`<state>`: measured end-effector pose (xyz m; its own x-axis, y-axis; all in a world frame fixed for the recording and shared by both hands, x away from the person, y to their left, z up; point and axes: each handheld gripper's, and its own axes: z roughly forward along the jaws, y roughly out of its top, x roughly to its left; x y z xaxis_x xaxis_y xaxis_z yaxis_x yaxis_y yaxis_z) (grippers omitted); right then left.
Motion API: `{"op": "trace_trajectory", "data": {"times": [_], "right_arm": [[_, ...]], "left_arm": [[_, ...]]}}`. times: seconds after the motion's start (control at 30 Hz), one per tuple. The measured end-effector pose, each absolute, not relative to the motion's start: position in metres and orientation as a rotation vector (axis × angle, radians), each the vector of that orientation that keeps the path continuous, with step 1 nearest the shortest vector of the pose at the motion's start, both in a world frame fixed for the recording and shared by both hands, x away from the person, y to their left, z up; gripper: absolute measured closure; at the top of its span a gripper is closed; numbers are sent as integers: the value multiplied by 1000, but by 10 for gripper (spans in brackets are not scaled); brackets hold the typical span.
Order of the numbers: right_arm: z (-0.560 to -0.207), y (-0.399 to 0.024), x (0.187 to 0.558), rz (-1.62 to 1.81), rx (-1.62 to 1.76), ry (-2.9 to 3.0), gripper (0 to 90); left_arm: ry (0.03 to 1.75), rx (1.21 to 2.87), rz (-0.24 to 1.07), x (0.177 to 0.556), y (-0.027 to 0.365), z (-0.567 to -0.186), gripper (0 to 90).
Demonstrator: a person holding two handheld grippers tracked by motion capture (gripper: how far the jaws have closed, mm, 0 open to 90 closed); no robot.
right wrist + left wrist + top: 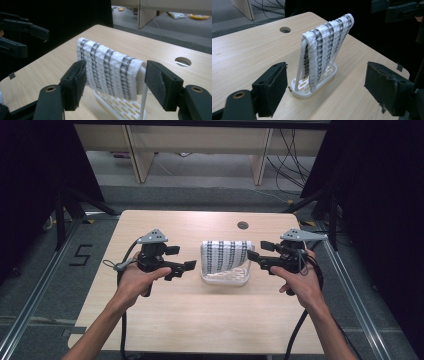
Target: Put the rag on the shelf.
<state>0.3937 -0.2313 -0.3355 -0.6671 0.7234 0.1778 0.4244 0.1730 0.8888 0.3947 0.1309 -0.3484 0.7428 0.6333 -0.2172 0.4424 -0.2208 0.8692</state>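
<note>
Person's forearms low in the high view, left claw (186,268) wide open and empty, right claw (256,252) open and empty, striped cloth (226,255) draped over white rack (224,279) between both claws, just beyond their tips, on wooden table (200,320).

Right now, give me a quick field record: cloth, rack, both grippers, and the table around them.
cloth: white with dark stripes, draped over the rack's top bar
rack: white slotted stand, upright at mid-table
left gripper: open, beside the cloth, not touching
right gripper: open, at the cloth's other side, nothing gripped
table: light wood, round hole behind the rack
</note>
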Motion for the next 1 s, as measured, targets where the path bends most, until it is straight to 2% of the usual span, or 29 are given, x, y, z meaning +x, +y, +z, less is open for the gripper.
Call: {"op": "trace_trajectory", "data": {"times": [0.27,0.6,1.0], "right_arm": [[-340,-234,386,1499,1064,2156,343],[-353,-232,370,1511,1078,2167,292],[-374,-227,352,1481,1059,2180,286]], "left_arm": [[813,1878,235,378,134,-357,176],[792,1883,228,358,137,-379,173],[795,1898,237,336,146,-412,168]]}}
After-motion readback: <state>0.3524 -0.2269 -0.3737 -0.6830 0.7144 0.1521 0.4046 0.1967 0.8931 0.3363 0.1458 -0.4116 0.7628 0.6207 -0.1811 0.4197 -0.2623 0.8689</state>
